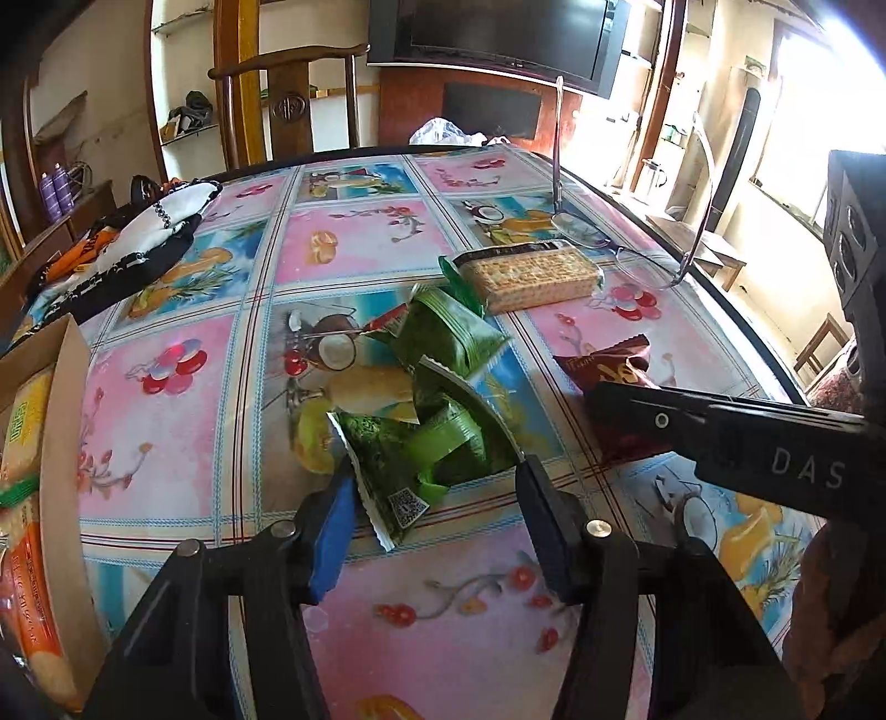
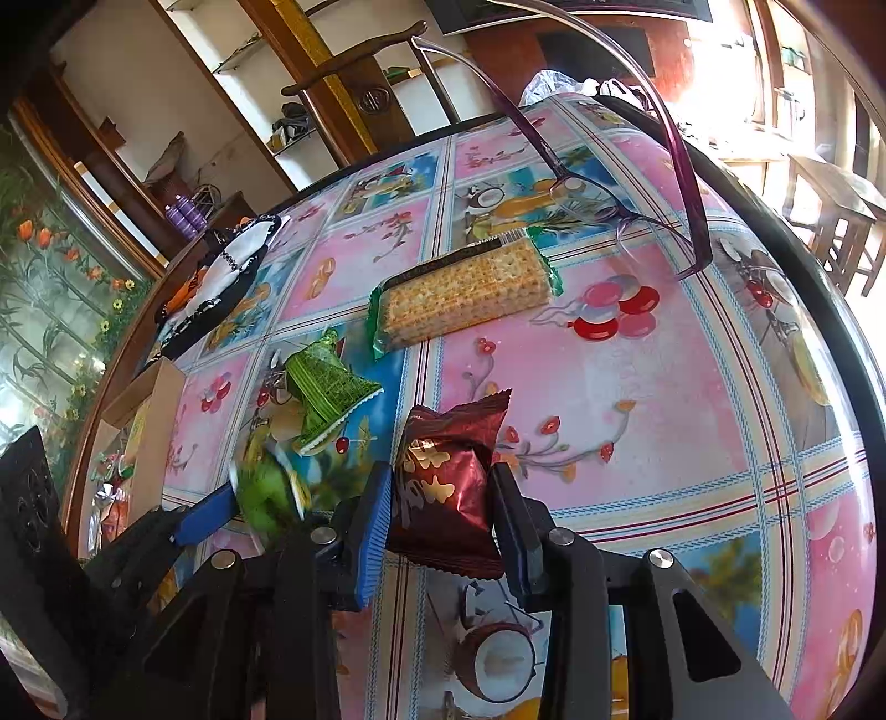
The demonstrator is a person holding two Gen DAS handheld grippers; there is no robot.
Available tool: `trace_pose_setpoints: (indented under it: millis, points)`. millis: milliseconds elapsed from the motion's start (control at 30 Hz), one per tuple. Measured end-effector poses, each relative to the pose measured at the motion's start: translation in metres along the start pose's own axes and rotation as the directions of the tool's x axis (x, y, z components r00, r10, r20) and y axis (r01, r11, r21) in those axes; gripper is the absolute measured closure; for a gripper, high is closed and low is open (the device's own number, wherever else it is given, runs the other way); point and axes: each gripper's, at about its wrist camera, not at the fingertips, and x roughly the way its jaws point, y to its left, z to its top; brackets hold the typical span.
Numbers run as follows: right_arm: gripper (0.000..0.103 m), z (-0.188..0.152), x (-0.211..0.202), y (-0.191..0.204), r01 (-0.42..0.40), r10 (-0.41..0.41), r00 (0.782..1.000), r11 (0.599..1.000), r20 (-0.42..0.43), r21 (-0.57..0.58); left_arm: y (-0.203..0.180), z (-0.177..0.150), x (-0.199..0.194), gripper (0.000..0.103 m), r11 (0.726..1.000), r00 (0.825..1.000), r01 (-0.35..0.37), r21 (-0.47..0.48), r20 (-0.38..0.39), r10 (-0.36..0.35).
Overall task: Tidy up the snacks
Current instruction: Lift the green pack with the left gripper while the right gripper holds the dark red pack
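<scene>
Left wrist view: close and low above the worktop (image 1: 183, 421), facing the far chair (image 1: 288, 83) and television (image 1: 498, 33). Right wrist view: equally close, rolled sideways, facing the same way. Shared: cracker pack (image 1: 531, 274) (image 2: 465, 293), green packets (image 1: 443, 332) (image 2: 326, 387), maroon packet (image 1: 609, 371) (image 2: 448, 482), spectacles (image 1: 620, 243) (image 2: 609, 205), cardboard box (image 1: 61, 421) (image 2: 149, 410).

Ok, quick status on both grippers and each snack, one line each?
Left gripper: open around the near green packet, not clamped.
Right gripper: around the red packet, grip unclear.
Far green packet: lying loose on the table.
Cracker pack: sealed, flat.
Glasses: unfolded.
Box: open, part filled.
</scene>
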Motion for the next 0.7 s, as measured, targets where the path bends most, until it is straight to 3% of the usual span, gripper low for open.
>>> trace_pose_setpoints:
  millis: [333, 500, 700]
  points:
    - [0.066, -0.003, -0.003, 0.014, -0.021, 0.023, 0.999, 0.998, 0.03, -0.053, 0.008, -0.002, -0.016, 0.051, 1.0, 0.999, -0.005, -0.02, 0.037, 0.005]
    - [0.065, -0.006, -0.011, 0.028, -0.028, 0.037, 0.997, 0.993, 0.074, -0.118, 0.015, 0.0, -0.035, 0.051, 0.999, 0.994, -0.042, -0.033, 0.096, 0.045]
    - [0.065, -0.011, -0.021, 0.047, -0.006, 0.033, 0.99, 0.981, 0.136, -0.195, 0.022, 0.003, -0.041, 0.051, 0.996, 0.99, -0.079, -0.047, 0.117, 0.084]
